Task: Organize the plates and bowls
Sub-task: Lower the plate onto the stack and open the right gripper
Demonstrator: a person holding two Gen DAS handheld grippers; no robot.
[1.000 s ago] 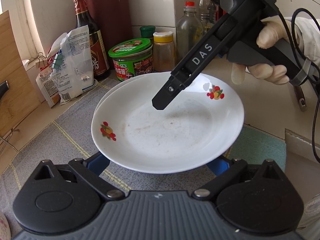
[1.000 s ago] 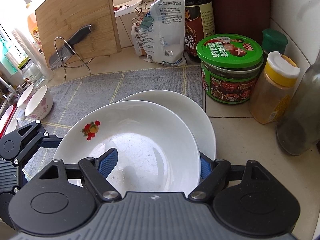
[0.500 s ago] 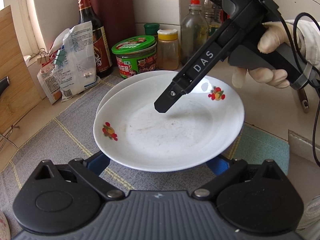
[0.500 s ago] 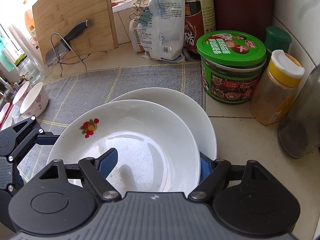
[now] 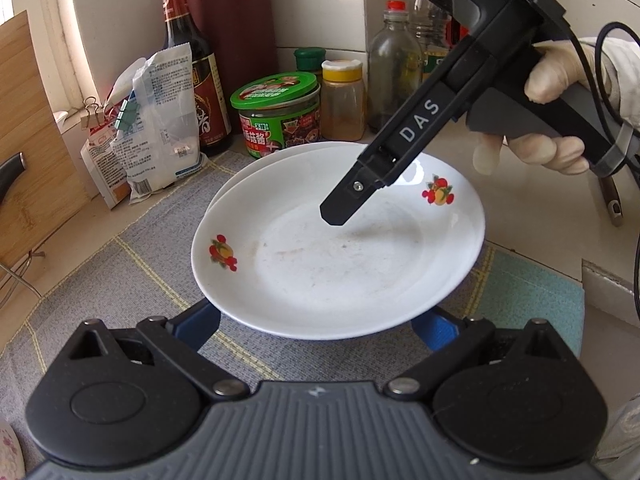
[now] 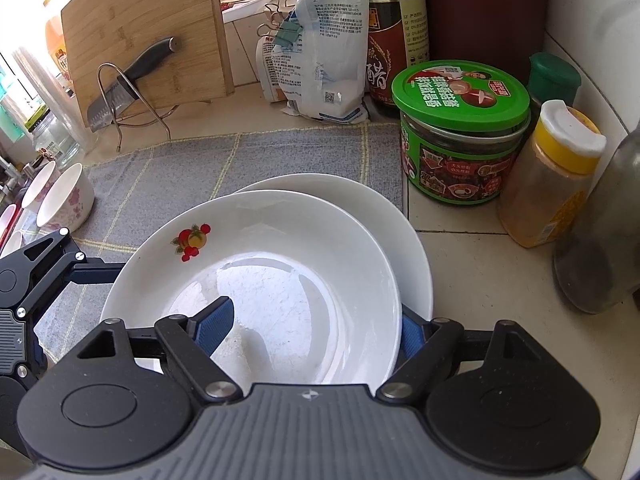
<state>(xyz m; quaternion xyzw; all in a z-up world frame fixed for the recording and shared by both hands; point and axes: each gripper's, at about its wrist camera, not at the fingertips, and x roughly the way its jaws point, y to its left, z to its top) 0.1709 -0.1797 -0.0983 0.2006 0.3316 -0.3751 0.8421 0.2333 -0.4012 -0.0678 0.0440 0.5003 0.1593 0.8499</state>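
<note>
Right gripper (image 6: 312, 328) jaws opening astride the fruit-print plate (image 6: 256, 276) stacked off-centre on the plain plate (image 6: 404, 240); left gripper (image 5: 316, 326) seemingly open beneath its rim; top plate may slide toward the jar (image 6: 460, 136) once freed.

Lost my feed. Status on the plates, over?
Right claw opening, one pad inside the fruit plate, one outside its rim. Left claw open, plate rim above its pads. Plate sits on plain plate. Jar close behind.
</note>
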